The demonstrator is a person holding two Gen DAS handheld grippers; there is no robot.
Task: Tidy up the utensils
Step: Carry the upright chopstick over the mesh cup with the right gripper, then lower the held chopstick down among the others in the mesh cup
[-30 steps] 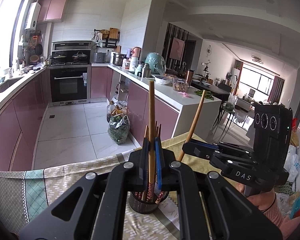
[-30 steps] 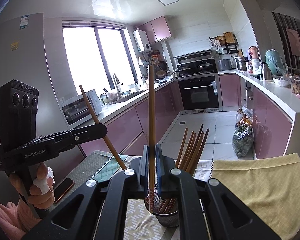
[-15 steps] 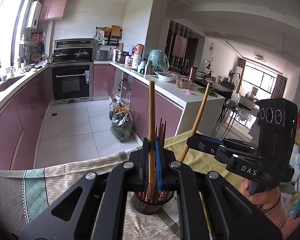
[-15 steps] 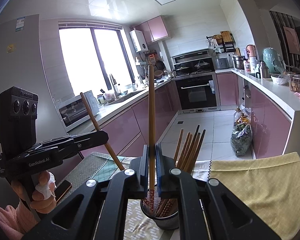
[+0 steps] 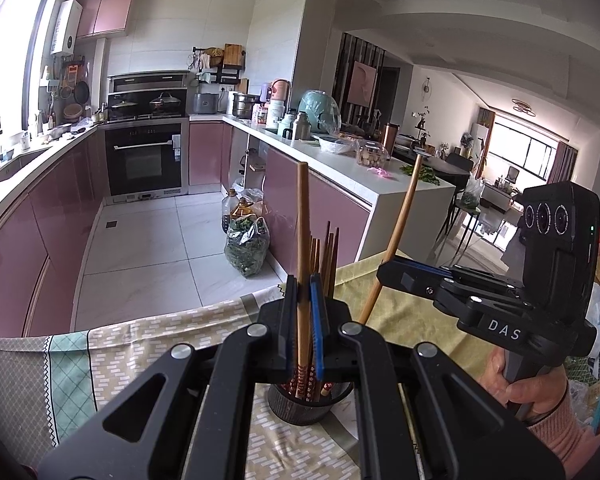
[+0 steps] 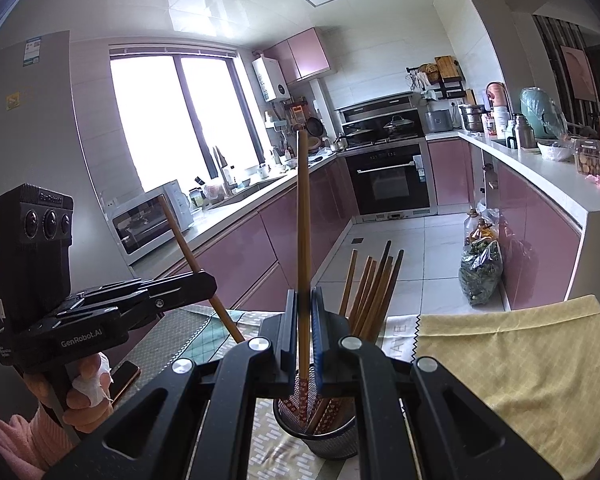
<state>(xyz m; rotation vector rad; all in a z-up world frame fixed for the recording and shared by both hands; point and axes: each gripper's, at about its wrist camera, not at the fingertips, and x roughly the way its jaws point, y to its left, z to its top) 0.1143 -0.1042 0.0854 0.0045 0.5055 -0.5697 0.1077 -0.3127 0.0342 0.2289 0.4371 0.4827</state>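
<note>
My left gripper (image 5: pixel 303 322) is shut on a wooden chopstick (image 5: pixel 302 240) held upright, its patterned lower end over the black mesh cup (image 5: pixel 309 404), which holds several chopsticks (image 5: pixel 327 256). My right gripper (image 6: pixel 304 332) is shut on another chopstick (image 6: pixel 302 220), also upright, its lower end inside the cup's mouth (image 6: pixel 332 436). Each gripper shows in the other's view: the right one (image 5: pixel 392 276) with its slanted chopstick (image 5: pixel 400 232), the left one (image 6: pixel 196 284) with its chopstick (image 6: pixel 192 256).
The cup stands on a patterned tablecloth (image 5: pixel 148 344) with a yellow cloth (image 6: pixel 512 364) to the right. A phone (image 6: pixel 124 376) lies near the left hand. Behind are pink kitchen cabinets, an oven (image 5: pixel 144 160) and a white counter (image 5: pixel 364 180).
Both grippers have sunk a little with their chopsticks, bringing the lower ends closer into the cup. Both stay shut on their chopsticks.
</note>
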